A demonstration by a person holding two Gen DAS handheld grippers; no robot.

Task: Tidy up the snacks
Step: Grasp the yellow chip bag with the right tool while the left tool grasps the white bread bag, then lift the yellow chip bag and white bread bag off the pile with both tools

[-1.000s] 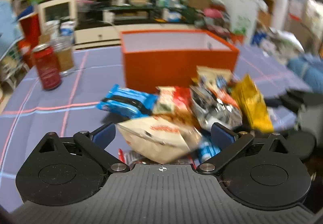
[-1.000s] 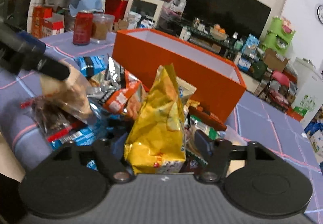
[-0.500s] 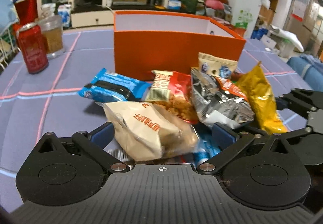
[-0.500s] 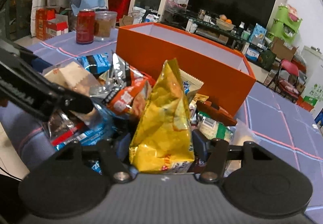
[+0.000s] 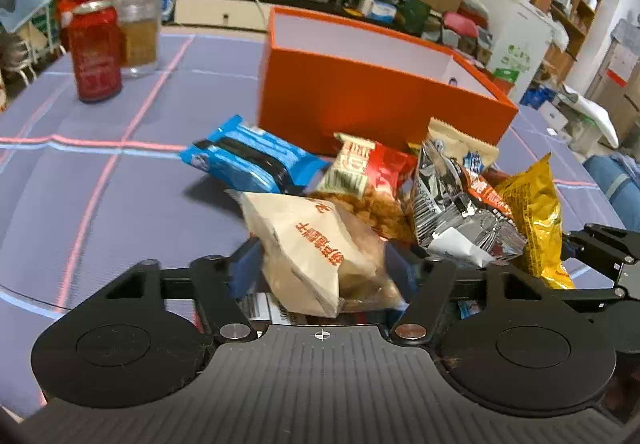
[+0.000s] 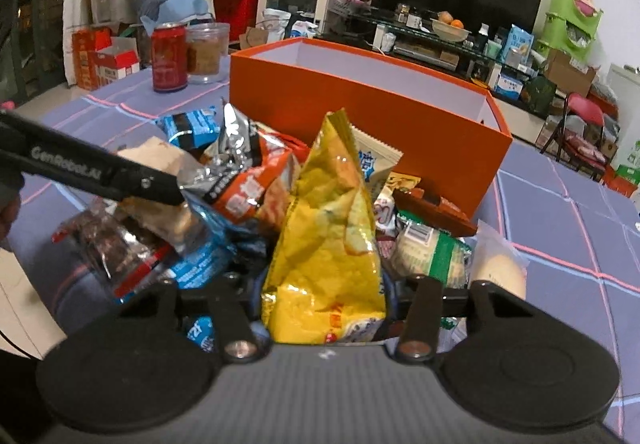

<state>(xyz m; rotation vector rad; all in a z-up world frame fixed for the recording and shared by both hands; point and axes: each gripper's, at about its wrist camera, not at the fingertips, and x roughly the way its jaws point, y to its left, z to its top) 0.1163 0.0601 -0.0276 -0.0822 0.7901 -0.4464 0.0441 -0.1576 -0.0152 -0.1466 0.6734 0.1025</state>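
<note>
A heap of snack packets lies on the purple tablecloth in front of an open orange box (image 5: 380,99) (image 6: 360,111). My left gripper (image 5: 324,264) is closing, and its blue pads press the sides of a beige snack bag (image 5: 316,252) at the near edge of the heap. In the right wrist view the left gripper's black finger (image 6: 100,171) reaches in from the left. My right gripper (image 6: 324,284) is also closing, its pads against an upright yellow chip bag (image 6: 328,228) (image 5: 536,215). A blue cookie pack (image 5: 248,159) and a silver-orange bag (image 5: 460,211) lie between the two.
A red can (image 5: 94,51) and a glass of brown drink (image 5: 138,35) stand on the table's far left. More packets (image 6: 432,256) lie right of the yellow bag. Beyond the table are a TV stand, shelves and a red chair (image 6: 580,139).
Both pairs of jaws have narrowed from wide apart onto their bags: the left on the beige bag, the right on the yellow one. The left gripper rolled slightly and edged forward.
</note>
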